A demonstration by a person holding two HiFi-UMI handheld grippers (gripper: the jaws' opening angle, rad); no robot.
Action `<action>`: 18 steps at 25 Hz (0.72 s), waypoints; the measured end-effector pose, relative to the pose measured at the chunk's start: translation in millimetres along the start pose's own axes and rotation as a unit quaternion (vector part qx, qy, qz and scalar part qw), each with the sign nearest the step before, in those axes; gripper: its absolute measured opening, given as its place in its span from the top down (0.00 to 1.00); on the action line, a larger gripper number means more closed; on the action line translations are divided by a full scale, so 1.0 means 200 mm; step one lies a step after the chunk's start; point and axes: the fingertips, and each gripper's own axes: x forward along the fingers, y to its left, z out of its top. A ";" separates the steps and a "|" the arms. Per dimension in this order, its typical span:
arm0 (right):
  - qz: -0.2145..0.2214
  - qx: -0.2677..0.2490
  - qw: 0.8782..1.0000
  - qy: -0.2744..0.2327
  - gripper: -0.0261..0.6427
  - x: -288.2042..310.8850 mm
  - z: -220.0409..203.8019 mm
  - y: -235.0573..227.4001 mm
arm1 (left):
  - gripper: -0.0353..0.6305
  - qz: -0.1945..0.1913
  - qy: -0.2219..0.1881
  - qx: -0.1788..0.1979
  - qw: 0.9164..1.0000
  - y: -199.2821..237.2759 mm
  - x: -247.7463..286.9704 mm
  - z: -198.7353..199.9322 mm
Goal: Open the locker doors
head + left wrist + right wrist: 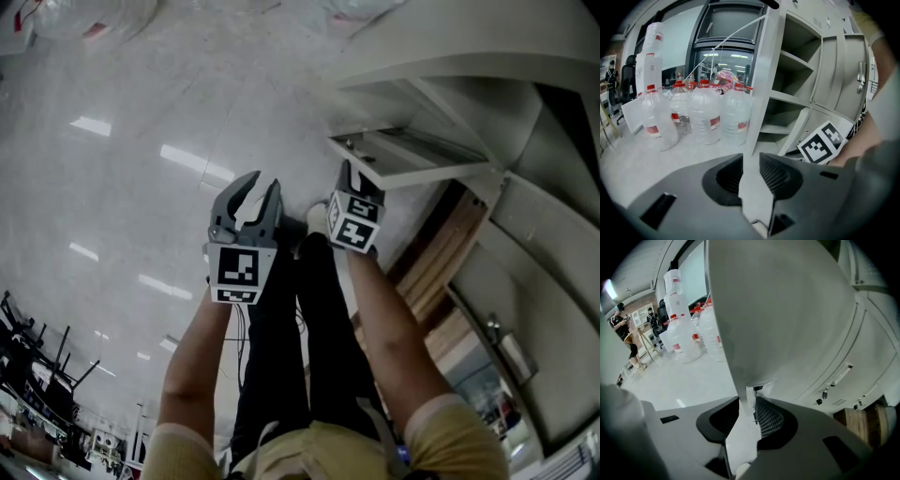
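The pale grey metal locker door (412, 157) stands swung out from the grey metal locker (548, 225); the right tongs (749, 404) are open, the door's edge between their jaws, not clamped; the left tongs (264, 184) are open and empty, nearby over the glossy pale floor (131, 131).

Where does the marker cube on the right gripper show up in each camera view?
Head view: the right gripper's marker cube sits just right of centre.
Left gripper view: lower right, in front of the lockers.
Right gripper view: not in it.
Shared landmark: the grey lockers, at right in all three.
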 end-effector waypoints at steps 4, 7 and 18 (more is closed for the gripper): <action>-0.004 0.002 1.000 0.015 0.81 -0.05 -0.10 -0.03 | 0.79 0.000 -0.003 -0.005 1.000 -0.03 -0.01 0.03; -0.010 0.008 1.000 0.025 0.81 -0.09 -0.16 -0.05 | 0.79 -0.011 -0.004 0.005 1.000 -0.08 -0.01 0.06; -0.028 0.033 0.998 0.055 0.81 -0.23 -0.34 -0.16 | 0.79 -0.031 0.000 0.026 0.999 -0.23 -0.01 0.06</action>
